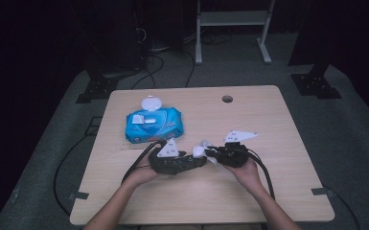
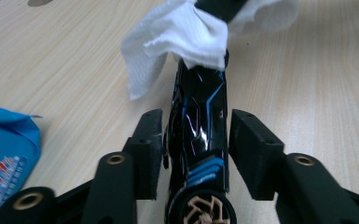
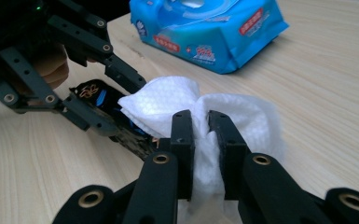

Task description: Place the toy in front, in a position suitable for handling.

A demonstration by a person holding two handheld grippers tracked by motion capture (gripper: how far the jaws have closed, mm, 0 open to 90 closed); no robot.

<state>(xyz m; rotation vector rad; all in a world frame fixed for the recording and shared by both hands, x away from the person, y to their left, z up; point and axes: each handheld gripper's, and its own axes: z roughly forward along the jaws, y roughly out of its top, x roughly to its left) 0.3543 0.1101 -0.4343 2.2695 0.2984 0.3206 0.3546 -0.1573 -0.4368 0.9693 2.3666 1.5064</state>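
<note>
A black toy car with blue lines [image 2: 200, 107] lies on the wooden table [image 1: 268, 124] between the jaws of my left gripper [image 2: 196, 116]. The pads [image 2: 149, 140] stand just off its sides, so the gripper is open. A white wipe [image 2: 182, 32] is draped over the car's far end. My right gripper [image 3: 200, 121] is shut on that wipe [image 3: 168, 98], bunching it between its pads against the car [image 3: 98, 98]. In the high view the left gripper [image 1: 199, 160] and the right gripper [image 1: 212, 154] meet nose to nose near the table's middle front, with the wipe [image 1: 201, 149] between them.
A blue pack of wet wipes [image 1: 153, 125] with its white lid flipped open lies behind the left gripper. A cable hole [image 1: 227, 99] sits near the far edge. Cables trail off the table's left side and front right. A white frame [image 1: 232, 24] stands on the floor beyond.
</note>
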